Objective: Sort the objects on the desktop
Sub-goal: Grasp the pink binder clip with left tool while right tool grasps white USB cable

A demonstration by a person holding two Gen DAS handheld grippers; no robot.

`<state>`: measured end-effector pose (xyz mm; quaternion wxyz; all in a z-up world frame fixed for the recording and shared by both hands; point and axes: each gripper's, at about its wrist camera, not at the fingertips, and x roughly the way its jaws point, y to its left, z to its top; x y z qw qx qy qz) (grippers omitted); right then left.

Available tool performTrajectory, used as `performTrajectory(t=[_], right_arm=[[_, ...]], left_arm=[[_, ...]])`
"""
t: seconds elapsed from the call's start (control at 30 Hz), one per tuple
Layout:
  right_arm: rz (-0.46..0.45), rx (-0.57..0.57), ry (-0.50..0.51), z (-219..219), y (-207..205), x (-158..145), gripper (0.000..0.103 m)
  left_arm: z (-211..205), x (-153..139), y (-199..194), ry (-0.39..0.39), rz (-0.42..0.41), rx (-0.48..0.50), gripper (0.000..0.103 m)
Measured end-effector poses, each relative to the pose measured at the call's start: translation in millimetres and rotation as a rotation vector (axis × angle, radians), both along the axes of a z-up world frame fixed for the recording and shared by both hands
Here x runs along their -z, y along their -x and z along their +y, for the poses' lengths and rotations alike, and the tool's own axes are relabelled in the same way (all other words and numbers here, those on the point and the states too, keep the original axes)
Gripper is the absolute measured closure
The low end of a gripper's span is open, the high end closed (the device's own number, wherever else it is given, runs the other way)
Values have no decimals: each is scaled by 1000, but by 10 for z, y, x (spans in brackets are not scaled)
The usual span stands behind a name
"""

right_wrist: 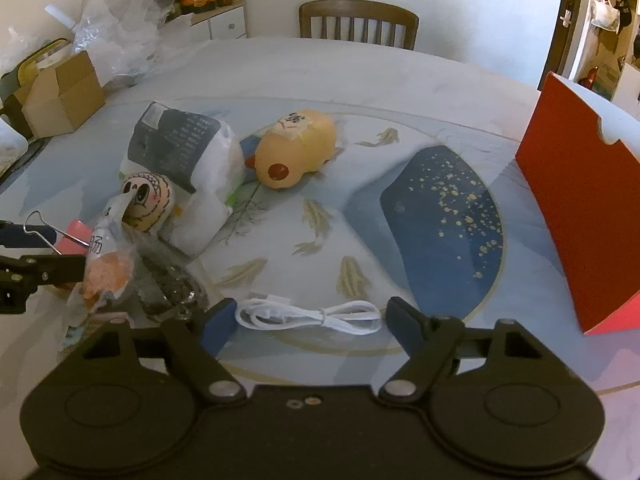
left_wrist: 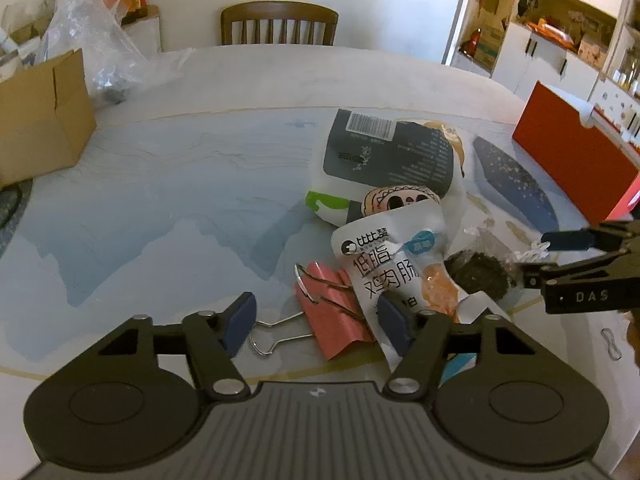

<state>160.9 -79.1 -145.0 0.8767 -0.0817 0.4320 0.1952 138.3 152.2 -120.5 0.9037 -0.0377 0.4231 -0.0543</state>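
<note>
My left gripper (left_wrist: 316,320) is open, its fingers on either side of a pink binder clip (left_wrist: 336,312) lying on the table. Right of the clip lies a white sausage packet (left_wrist: 384,264), a dark snack in clear wrap (left_wrist: 480,276), a small round face toy (left_wrist: 394,198) and a black-and-white bag (left_wrist: 384,152). My right gripper (right_wrist: 310,320) is open, low over a coiled white cable (right_wrist: 308,315). It also shows at the right edge of the left wrist view (left_wrist: 536,256). A yellow plush toy (right_wrist: 296,148) lies behind the bag (right_wrist: 184,148).
A red box (right_wrist: 576,208) stands at the right, a cardboard box (left_wrist: 40,120) at the left. A clear plastic bag (left_wrist: 92,28) and a wooden chair (left_wrist: 280,24) are at the far side. The table (left_wrist: 160,184) has a blue patterned cover.
</note>
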Motion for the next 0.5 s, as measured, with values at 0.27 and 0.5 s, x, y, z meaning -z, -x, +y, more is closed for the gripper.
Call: performTrajectory(t=[0.27, 0.5], right_arm=[[2, 15, -1, -57, 1, -7, 24], [0, 15, 2, -64, 5, -5, 25]], left_arm=[[173, -2, 19, 14, 3, -55, 39], [94, 34, -46, -28, -4, -19, 41]])
